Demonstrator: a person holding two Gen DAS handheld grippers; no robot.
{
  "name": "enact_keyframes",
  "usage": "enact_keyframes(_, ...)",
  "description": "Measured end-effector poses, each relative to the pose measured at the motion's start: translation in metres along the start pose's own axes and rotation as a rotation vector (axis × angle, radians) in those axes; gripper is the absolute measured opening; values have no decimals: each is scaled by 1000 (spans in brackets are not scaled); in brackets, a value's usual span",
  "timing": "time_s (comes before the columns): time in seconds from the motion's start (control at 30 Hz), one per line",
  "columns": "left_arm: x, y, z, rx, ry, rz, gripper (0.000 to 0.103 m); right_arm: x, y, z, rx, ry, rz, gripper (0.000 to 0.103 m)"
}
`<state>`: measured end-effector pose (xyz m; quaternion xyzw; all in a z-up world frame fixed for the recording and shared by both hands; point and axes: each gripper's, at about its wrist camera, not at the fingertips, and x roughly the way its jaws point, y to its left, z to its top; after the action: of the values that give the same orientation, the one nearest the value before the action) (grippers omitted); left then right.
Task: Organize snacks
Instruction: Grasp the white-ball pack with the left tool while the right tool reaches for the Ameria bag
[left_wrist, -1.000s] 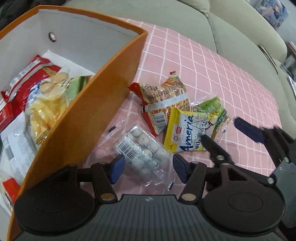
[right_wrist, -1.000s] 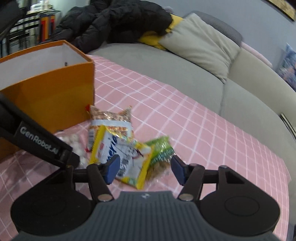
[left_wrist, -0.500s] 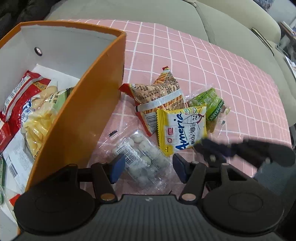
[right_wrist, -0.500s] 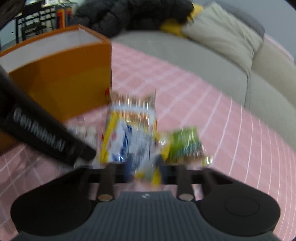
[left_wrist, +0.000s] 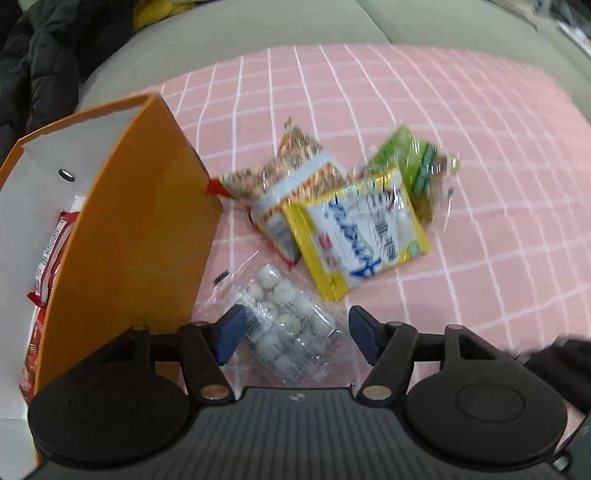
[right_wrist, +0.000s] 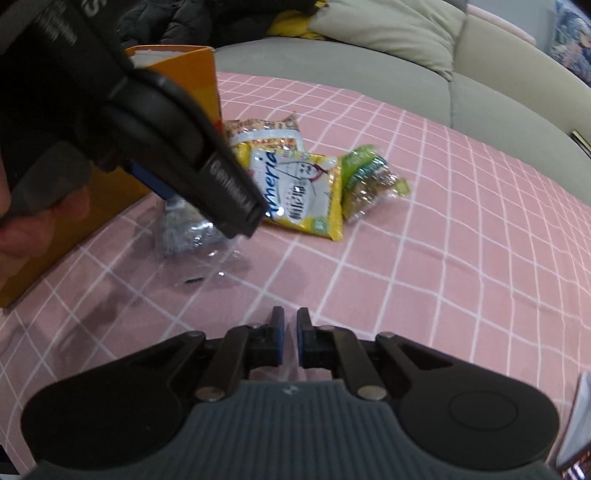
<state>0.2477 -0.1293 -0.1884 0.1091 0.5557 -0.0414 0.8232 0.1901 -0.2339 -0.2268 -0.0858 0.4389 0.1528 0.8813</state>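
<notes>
My left gripper (left_wrist: 297, 332) points down over a clear pack of white balls (left_wrist: 288, 325) on the pink checked cloth. Its jaws are opening, and the pack lies between the blue pads (left_wrist: 231, 332) without being pressed. Beyond it lie a yellow packet (left_wrist: 362, 236), an orange-brown packet (left_wrist: 288, 177) and a green packet (left_wrist: 413, 162). My right gripper (right_wrist: 290, 339) is shut on nothing, low over bare cloth and short of the yellow packet (right_wrist: 299, 192). The clear pack (right_wrist: 188, 229) sits half hidden under the left tool's black housing (right_wrist: 155, 122).
An orange box (left_wrist: 140, 236) with white inner walls stands left of the pile, with a red packet (left_wrist: 48, 251) inside. A person's hand (right_wrist: 22, 229) holds the left tool. A grey sofa (right_wrist: 406, 81) with cushions and a dark jacket runs behind the cloth.
The right gripper's jaws closed, empty, and it drew back from the pile toward the near cloth. The left gripper rolled and shifted, and its pads now stand wider around the clear pack.
</notes>
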Motion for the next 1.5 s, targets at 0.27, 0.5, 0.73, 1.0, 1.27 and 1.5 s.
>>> enact_keyframes(0.27, -9, 11, -26, 36, -61, -52, 52, -13, -23, 6, 99, -69, -27, 6)
enact_keyframes(0.5, -15, 16, -41, -25, -84, -42, 54, -7, -17, 39, 34, -146, 37, 37)
enact_keyframes(0.73, -13, 34, -42, -139, -9, -83, 64, 15, -10, 78, -214, -170, 46, 52)
enact_keyframes(1.0, -10, 48, -43, -192, 9, -115, 66, 44, -2, 106, -234, -118, 112, 54)
enact_keyframes(1.27, -9, 56, -45, -195, 2, -148, 57, 55, -10, 82, -131, -4, 162, 27)
enact_keyframes(1.5, -12, 52, -48, -129, -3, -164, 56, 31, -23, 50, 72, 34, 119, 26)
